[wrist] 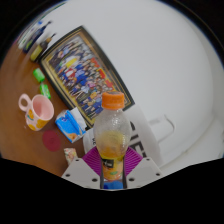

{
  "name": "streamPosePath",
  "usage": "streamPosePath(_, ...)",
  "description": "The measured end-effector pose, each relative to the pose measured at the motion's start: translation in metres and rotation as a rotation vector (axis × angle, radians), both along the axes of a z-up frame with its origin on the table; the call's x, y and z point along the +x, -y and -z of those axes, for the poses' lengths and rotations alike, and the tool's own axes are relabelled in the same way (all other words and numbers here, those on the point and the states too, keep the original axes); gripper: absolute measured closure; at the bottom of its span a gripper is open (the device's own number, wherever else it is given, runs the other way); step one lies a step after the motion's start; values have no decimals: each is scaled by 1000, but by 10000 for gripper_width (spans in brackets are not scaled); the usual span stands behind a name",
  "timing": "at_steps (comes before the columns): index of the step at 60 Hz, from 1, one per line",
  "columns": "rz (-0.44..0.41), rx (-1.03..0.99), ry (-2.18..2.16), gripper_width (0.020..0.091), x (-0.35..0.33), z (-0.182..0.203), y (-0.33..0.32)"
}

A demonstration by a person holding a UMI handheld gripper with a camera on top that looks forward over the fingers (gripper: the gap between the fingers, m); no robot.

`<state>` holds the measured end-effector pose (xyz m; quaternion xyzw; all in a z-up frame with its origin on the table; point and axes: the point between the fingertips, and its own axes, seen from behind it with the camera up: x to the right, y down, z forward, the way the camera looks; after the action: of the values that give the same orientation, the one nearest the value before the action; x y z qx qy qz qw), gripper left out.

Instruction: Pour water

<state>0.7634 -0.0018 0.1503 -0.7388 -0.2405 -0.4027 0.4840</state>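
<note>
Orange-capped and made of clear plastic, the bottle (112, 140) stands upright between the gripper (111, 166) fingers, a little orange liquid at its bottom. Both magenta pads (95, 160) press against its lower sides, so the fingers are closed narrowly on it. Just behind the bottle sits a white boxy object (152, 132). On the brown wooden desk (25, 140), beside the bottle, lies a small blue-and-white carton (70, 123), and further along stands a glossy pink mug (38, 110) with a curved handle. Beyond them a flat rectangular framed picture (82, 68), busy with colours, lies near the desk's far edge against the white wall (160, 60).
</note>
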Motion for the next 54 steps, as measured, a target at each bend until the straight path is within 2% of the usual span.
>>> streamPosePath(10, -71, -131, 405, 856, -34, 24, -60)
streamPosePath(28, -187, -253, 916, 855, -66, 54, -101)
streamPosePath(44, -259, -248, 857, 856, -75, 61, -111)
streamPosePath(54, -236, -210, 500, 855, -69, 56, -106)
